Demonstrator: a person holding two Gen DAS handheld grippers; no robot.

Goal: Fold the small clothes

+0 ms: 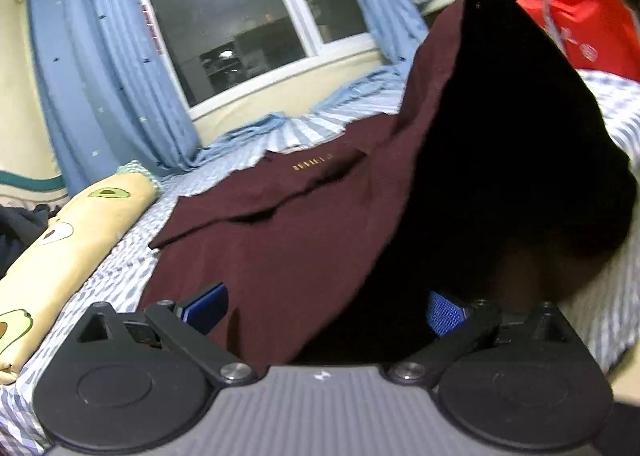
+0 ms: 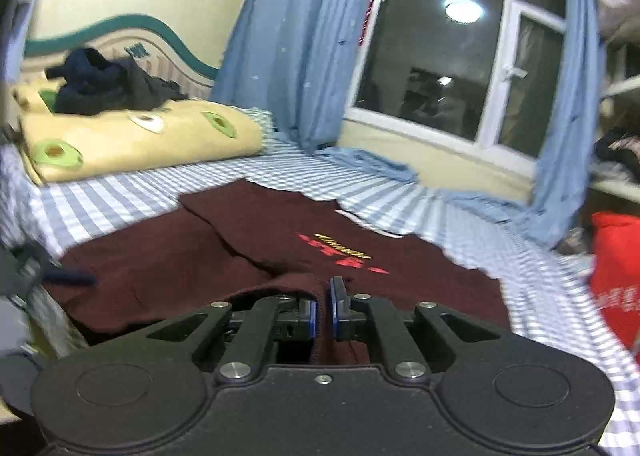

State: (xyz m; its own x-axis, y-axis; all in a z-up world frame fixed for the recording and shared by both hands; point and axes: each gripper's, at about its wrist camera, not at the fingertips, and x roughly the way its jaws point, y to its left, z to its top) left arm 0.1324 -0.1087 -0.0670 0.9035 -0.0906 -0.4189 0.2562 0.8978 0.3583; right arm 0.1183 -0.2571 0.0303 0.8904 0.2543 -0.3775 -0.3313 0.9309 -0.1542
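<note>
Right gripper (image 2: 323, 308) pinches the maroon garment (image 2: 248, 252) hem, jaws nearly closed, left gripper (image 1: 324, 308) jaws wide with cloth draped between, garment mid-frame on the checked bed (image 2: 120, 196), folding seemingly barely begun.

Ahead of the right gripper a bed (image 2: 132, 196) in blue-and-white checked sheets runs to a dark window (image 2: 440, 56) hung with blue curtains (image 2: 292, 40). Forward and left lies a folded yellow avocado-print quilt (image 2: 132, 140) with dark clothes (image 2: 108, 84) heaped on top. A red bag (image 2: 616, 276) sits at far right.
</note>
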